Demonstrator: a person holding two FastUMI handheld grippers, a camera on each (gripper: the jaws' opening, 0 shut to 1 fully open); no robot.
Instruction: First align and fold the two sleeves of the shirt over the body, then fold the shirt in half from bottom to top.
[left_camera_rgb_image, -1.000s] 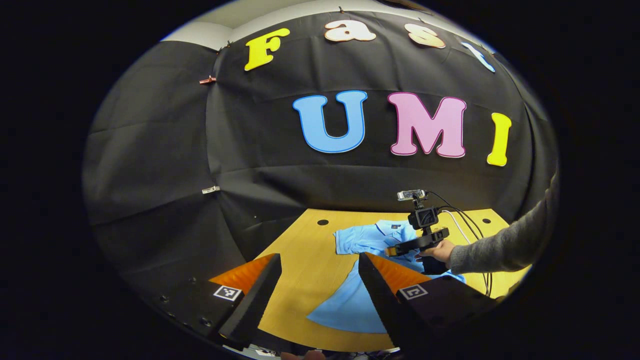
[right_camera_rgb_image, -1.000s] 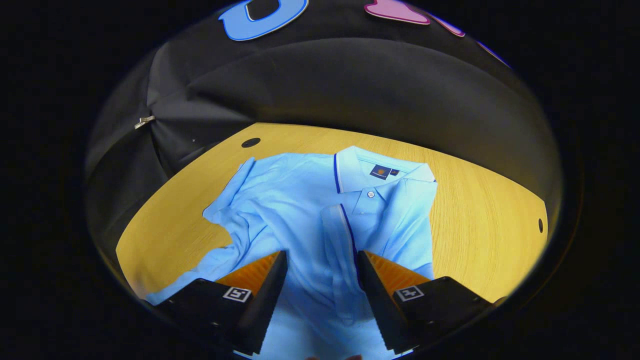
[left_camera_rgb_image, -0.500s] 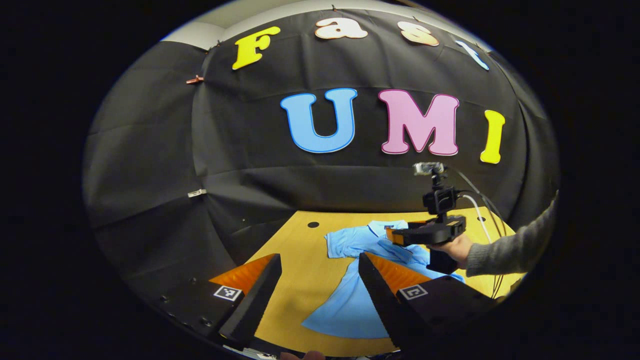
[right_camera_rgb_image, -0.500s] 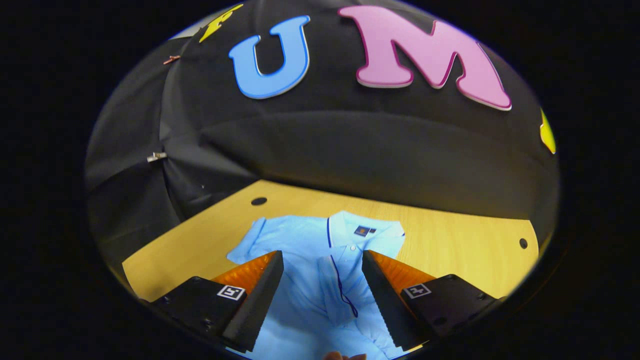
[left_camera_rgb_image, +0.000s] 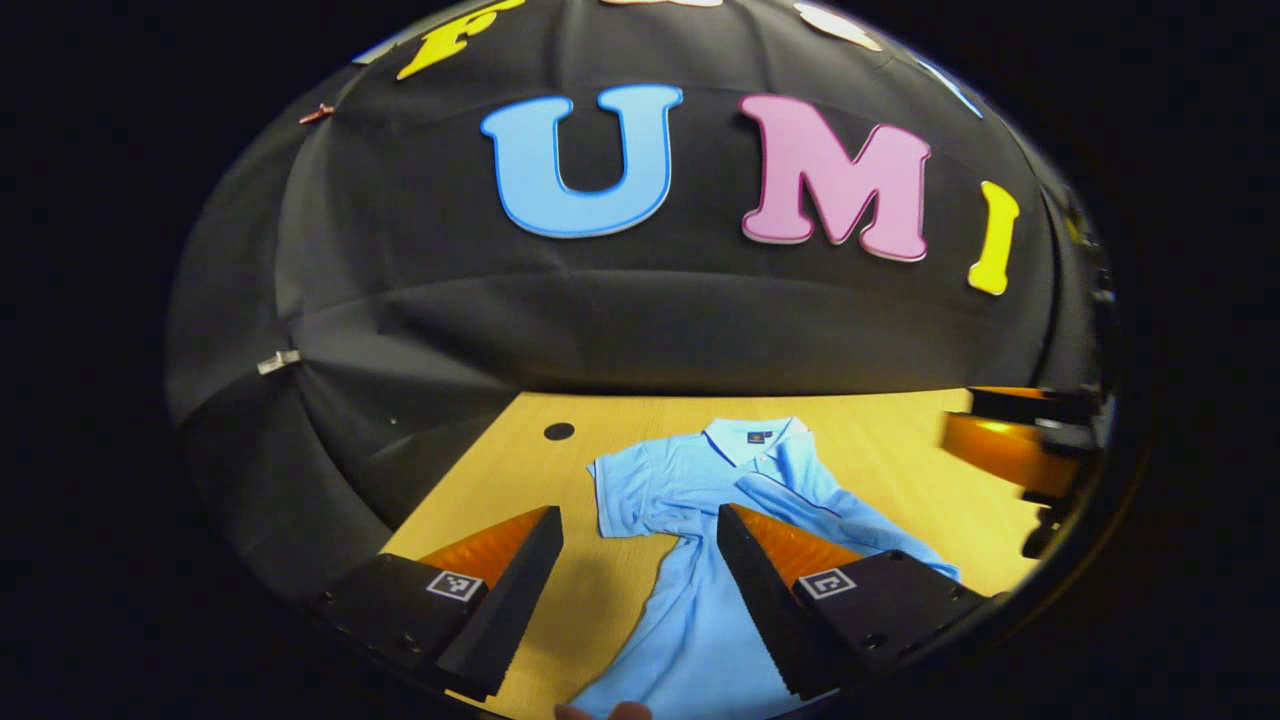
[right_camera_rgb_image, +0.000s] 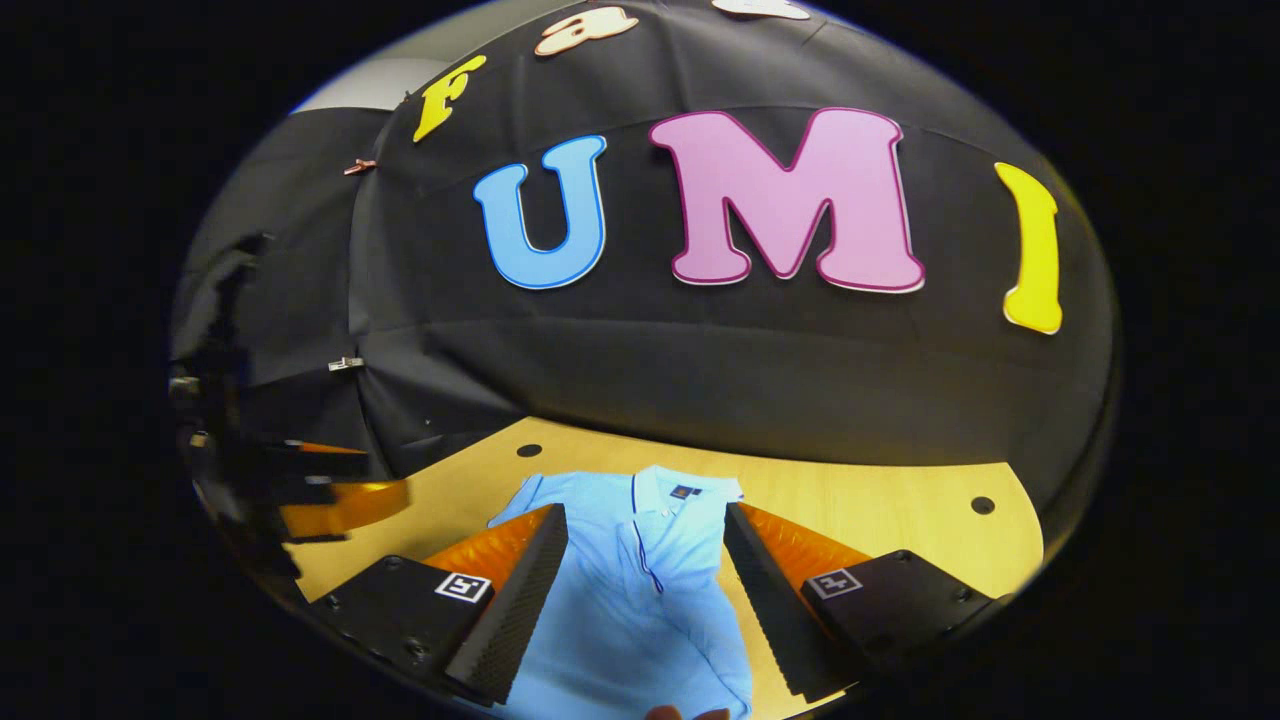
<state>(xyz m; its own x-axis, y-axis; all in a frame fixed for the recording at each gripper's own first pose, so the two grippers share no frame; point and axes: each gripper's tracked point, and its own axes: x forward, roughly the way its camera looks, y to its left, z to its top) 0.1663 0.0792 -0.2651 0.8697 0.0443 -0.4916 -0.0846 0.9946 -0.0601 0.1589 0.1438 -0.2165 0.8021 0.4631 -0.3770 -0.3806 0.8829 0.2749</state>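
A light blue polo shirt lies flat on the wooden table, collar toward the booth wall. One sleeve is spread out to the left; the other lies folded across the chest, its dark-trimmed cuff on the body. My left gripper hangs open above the shirt's left side, holding nothing. My right gripper is open too, raised over the shirt near the hem and aimed at the collar. Each gripper appears at the other view's edge: the right gripper and the left gripper.
The table has small round holes: one at the back left, another at the right. The black cloth wall closes off the back and left sides. Bare wood lies to the shirt's right.
The right gripper has lifted off the shirt and drawn back toward the hem, away to the right. The left gripper has swung toward the shirt. Both stayed open.
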